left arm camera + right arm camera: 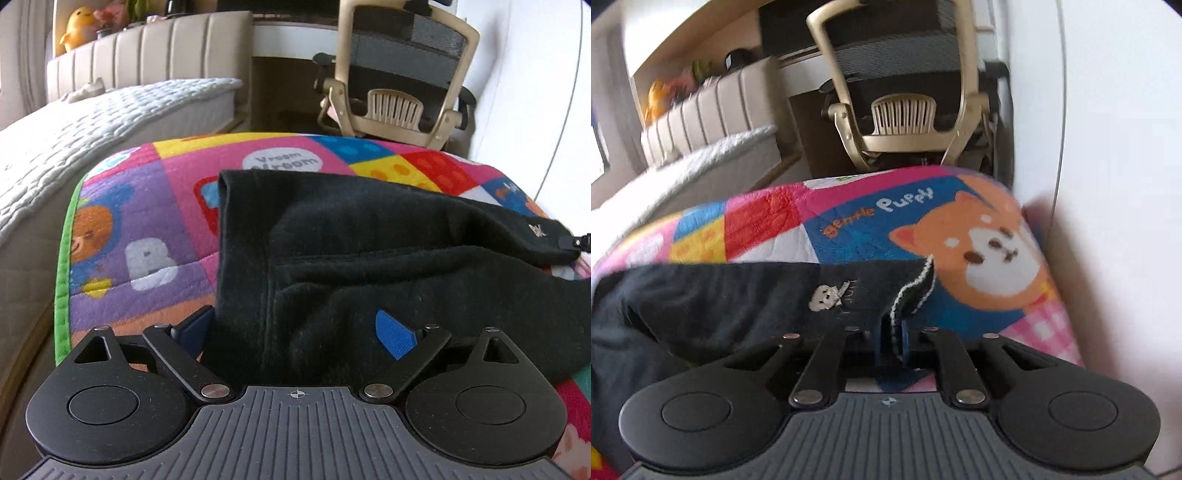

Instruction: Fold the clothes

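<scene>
Right now you are mid-fold on a black garment (369, 258) lying on the colourful play mat (147, 221), with the fabric bunched and doubled, not yet flat. Your left gripper (295, 332) has its fingers (395, 334) spread wide, and the cloth sits between them, draped over the left one; they are not pinching it, so that side is loose. Your right gripper (892, 339) has its fingers nearly together, clamped on the garment's ribbed, white-flecked hem edge (912, 295), just to the 3 o'clock side of the small embroidered bear logo (827, 295) in the right wrist view. From that view the black cloth runs off toward 9 o'clock, while the puppy print on the mat shows at 1 o'clock. My judgement is that the step in hand is carrying one edge across the body of the garment; next you would need the left fingers to close on a matching edge, then bring both hands over together so the layers land aligned. A mesh office chair (402, 81) stands at 12 o'clock, and a bed (92, 122) at 10 o'clock. No container appears in either view.
</scene>
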Tool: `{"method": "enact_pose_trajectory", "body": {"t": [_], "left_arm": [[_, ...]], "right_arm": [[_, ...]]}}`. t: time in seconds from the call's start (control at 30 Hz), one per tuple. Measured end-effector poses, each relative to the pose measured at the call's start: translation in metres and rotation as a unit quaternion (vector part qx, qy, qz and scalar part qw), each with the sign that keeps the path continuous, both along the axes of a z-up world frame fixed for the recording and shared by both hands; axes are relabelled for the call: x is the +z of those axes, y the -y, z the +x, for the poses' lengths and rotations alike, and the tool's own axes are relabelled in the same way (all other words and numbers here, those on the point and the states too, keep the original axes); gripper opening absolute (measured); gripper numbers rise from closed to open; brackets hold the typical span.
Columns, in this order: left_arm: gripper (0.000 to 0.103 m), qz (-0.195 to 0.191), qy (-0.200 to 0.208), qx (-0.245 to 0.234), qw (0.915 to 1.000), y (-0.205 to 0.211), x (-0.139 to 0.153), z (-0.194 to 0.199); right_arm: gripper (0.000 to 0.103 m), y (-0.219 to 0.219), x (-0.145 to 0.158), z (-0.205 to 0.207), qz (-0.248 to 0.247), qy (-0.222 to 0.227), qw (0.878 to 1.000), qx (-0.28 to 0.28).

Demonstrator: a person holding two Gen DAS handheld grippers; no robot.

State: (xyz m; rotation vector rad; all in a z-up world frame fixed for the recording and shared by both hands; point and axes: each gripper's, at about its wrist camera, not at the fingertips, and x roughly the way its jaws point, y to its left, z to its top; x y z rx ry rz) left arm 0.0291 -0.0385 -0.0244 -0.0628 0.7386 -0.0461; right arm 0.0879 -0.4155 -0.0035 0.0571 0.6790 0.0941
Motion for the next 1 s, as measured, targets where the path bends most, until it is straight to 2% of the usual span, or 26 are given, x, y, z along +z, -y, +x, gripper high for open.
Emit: {"method": "enact_pose_trajectory", "body": {"t": [0.13, 0.17, 0.23, 0.3, 0.37, 0.47, 0.57, 0.63, 0.67, 0.7, 0.77, 0.83, 0.93, 1.0], "left_arm": [[0.095, -0.004, -0.004, -0.034, 0.9994, 0.011, 0.002, -0.010], [0.096, -0.001, -0.004, -0.037, 0.9993, 0.014, 0.002, -0.012], [0.096, 0.001, -0.001, -0.038, 0.9993, 0.017, 0.004, -0.016], [0.096, 0.001, 0.005, -0.035, 0.9994, 0.016, 0.007, -0.020], [0.096, 0.001, 0.011, -0.031, 0.9995, 0.015, 0.011, -0.024], [0.096, 0.000, 0.020, -0.026, 0.9995, 0.014, 0.016, -0.029], [0.096, 0.000, 0.011, -0.019, 0.9998, 0.014, 0.011, -0.027], [0.096, -0.003, 0.003, -0.014, 0.9999, 0.015, 0.007, -0.025], [0.096, -0.002, 0.001, -0.013, 0.9999, 0.015, 0.005, -0.025], [0.096, -0.002, -0.001, -0.012, 0.9999, 0.016, 0.004, -0.026], [0.096, -0.001, 0.001, -0.010, 0.9999, 0.017, 0.005, -0.027], [0.096, -0.001, 0.011, -0.009, 0.9999, 0.017, 0.010, -0.030], [0.096, -0.003, 0.038, -0.007, 0.9992, 0.018, 0.021, -0.035], [0.096, -0.009, 0.035, -0.022, 0.9991, 0.022, 0.018, -0.035]], "right_arm": [[0.004, 0.002, 0.002, -0.005, -0.097, 0.028, 0.994, -0.040], [0.004, 0.006, 0.004, -0.008, -0.101, 0.034, 0.993, -0.049], [0.005, 0.019, 0.010, -0.017, -0.068, 0.041, 0.995, -0.054], [0.006, 0.034, 0.021, -0.036, -0.013, 0.044, 0.997, -0.057], [0.013, 0.045, 0.026, -0.060, 0.018, 0.045, 0.997, -0.052], [0.025, 0.056, 0.022, -0.088, 0.051, 0.020, 0.998, -0.044], [0.032, 0.058, 0.010, -0.104, 0.076, -0.007, 0.996, -0.036], [0.030, 0.053, 0.002, -0.107, 0.067, -0.014, 0.997, -0.028], [0.020, 0.048, 0.001, -0.107, 0.043, -0.008, 0.999, -0.029], [0.016, 0.043, 0.002, -0.106, 0.012, 0.000, 0.999, -0.034], [0.015, 0.036, 0.009, -0.102, -0.023, 0.022, 0.998, -0.050], [0.016, 0.036, 0.019, -0.093, -0.007, 0.036, 0.998, -0.055], [0.050, 0.047, 0.024, -0.065, 0.081, 0.030, 0.994, -0.067], [0.052, 0.050, 0.018, -0.043, 0.113, 0.017, 0.989, -0.089]]}}
